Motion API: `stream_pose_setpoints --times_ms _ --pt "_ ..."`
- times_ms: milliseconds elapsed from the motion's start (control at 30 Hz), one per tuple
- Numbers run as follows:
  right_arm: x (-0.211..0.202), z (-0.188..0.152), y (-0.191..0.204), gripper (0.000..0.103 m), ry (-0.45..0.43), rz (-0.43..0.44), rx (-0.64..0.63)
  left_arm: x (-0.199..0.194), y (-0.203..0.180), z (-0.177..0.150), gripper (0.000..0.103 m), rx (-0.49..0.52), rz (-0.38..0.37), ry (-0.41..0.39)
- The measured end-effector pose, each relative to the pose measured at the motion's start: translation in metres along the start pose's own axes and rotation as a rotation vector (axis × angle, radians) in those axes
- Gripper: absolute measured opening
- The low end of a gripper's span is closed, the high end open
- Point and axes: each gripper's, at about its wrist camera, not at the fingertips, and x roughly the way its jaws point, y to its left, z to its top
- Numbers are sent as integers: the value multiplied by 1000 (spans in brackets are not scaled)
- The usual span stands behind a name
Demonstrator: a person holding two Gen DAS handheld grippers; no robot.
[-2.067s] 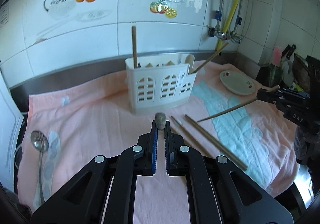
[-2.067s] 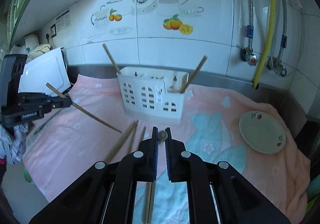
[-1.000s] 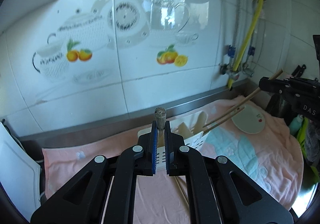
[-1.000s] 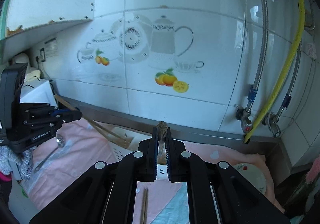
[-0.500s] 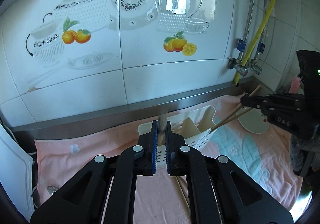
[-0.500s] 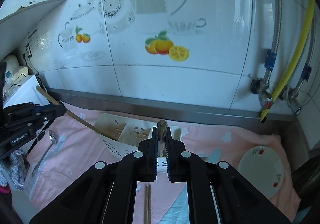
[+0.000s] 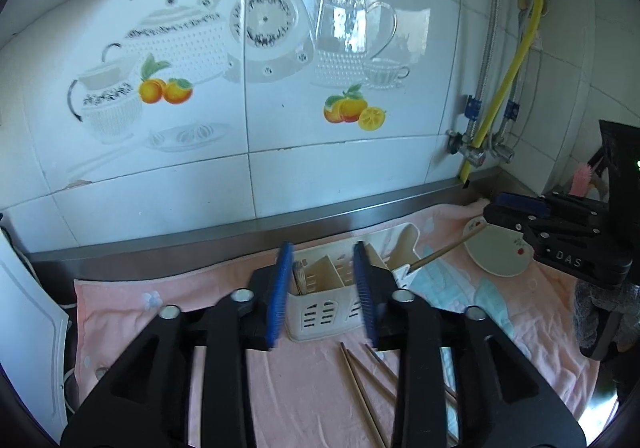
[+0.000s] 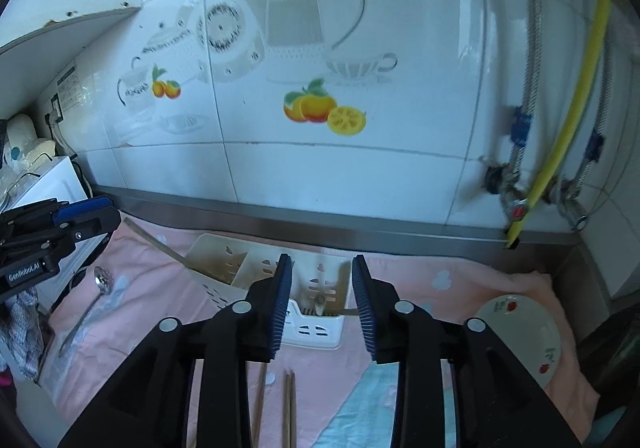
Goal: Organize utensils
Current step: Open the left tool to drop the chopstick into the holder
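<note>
the white slotted plastic utensil holder (image 7: 320, 298) stands on the pink towel-covered desk (image 7: 132, 300), close to the steel ledge under the tiled wall. a brown wooden chopstick (image 7: 299, 277) now stands in the compartment on its left side in your left camera, and another long wooden chopstick (image 7: 440, 250) leans out of its other end. in the right camera a stick (image 8: 154, 244) leans out of the far-left compartment, and what looks like a small spoon sits in the near one, though the blur makes that hard to confirm. your left gripper (image 7: 322, 298) hangs just above the holder with its blue-padded jaws opening and nothing pinched between them. your right gripper (image 8: 320, 306) is over the holder too, jaws opening, nothing in them. loose wooden chopsticks (image 7: 362, 388) lie on the towel in front of the holder. a metal slotted ladle (image 8: 86, 310) lies well off to the left, and a white floral saucer (image 8: 524, 332) sits near the right edge.
</note>
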Motion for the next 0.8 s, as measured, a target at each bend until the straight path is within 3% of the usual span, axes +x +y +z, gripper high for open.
stream_pose_setpoints --times_ms 100,233,333,800 --pt "-25 -12 2 41 -40 -4 -13 -16 -3 -10 39 0 -2 -17" --pt "-49 -35 7 49 -65 -3 -33 -36 -7 -31 48 0 -2 -38" --pt "-62 -58 11 50 -68 -4 -47 -45 -8 -50 51 -14 -4 -38" --pt "-60 -180 13 50 66 27 -29 -66 5 -143 61 -124 6 5"
